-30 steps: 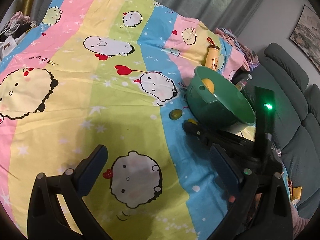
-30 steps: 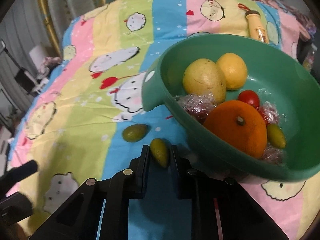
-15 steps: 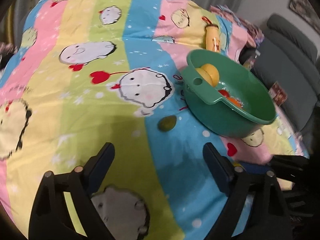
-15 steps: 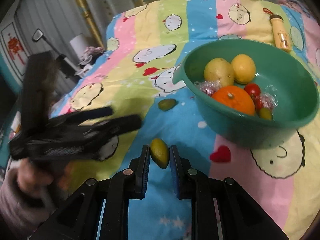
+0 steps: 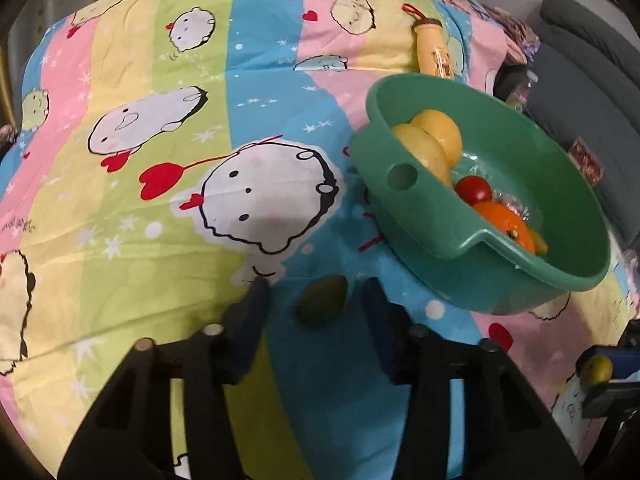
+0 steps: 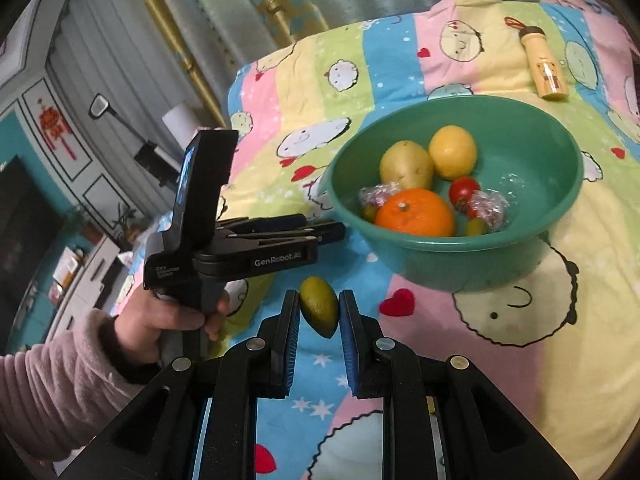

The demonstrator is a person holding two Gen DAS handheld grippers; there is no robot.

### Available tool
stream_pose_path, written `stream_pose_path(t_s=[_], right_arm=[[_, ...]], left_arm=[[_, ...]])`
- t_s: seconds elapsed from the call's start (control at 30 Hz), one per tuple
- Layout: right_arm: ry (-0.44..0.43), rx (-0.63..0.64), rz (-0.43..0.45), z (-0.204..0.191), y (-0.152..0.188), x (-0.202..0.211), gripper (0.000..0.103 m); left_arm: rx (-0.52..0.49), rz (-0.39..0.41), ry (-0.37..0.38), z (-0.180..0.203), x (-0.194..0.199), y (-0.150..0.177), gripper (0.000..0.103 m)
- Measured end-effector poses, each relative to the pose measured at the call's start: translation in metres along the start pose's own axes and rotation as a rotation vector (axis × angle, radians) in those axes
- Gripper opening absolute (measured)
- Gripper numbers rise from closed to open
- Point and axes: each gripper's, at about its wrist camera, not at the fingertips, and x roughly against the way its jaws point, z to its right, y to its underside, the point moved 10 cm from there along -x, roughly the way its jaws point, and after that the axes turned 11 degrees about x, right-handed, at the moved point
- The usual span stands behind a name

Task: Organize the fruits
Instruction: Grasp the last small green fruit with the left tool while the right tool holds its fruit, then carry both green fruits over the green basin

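Fruits sit in three places across the two views. A green bowl (image 6: 456,248) rests on a striped cartoon-print sheet (image 5: 192,80) and holds an orange (image 6: 416,212), two pale yellow fruits (image 6: 452,151), a red tomato (image 6: 464,192) and some crinkled clear wrap (image 6: 488,205). The right wrist view looks down into the bowl and shows all of this plainly, plus small green fruits tucked beside the orange. The left wrist view sees the bowl from its pouring lip, so the near wall hides part of the contents.

The right claw (image 6: 319,320) is closed on a small green fruit (image 6: 319,312), pads pressing both its sides, held above the sheet near the bowl. The left view catches that same fruit only at its right edge, pinched between blue pads.

A second green fruit (image 5: 321,306) lies on the blue stripe just in front of the bowl. Only the left view shows it: it lies between the fingers of the left claw (image 5: 316,300), whose jaws are closing with a gap still on each side. The right view shows this claw side-on, held by a hand (image 6: 168,316) in a fuzzy pink sleeve (image 6: 60,384), its fingertips near the bowl's wall.

A tan bottle (image 6: 546,66) lies on the sheet beyond the bowl.
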Motion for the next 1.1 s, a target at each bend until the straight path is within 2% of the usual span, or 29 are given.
stream_pose_path(t_s=[0.23, 0.47, 1.1], right_arm=[[-0.015, -0.018, 0.015, 0.005, 0.001, 0.002, 0.022], [-0.02, -0.021, 0.017, 0.005, 0.003, 0.003, 0.022], [-0.026, -0.022, 0.016, 0.005, 0.002, 0.005, 0.022]], left_arm=[[-0.022, -0.001, -0.03, 0.003, -0.003, 0.001, 0.035], [-0.002, -0.002, -0.048, 0.002, -0.002, 0.0, 0.024], [0.073, -0.007, -0.031, -0.001, 0.012, 0.006, 0.024]])
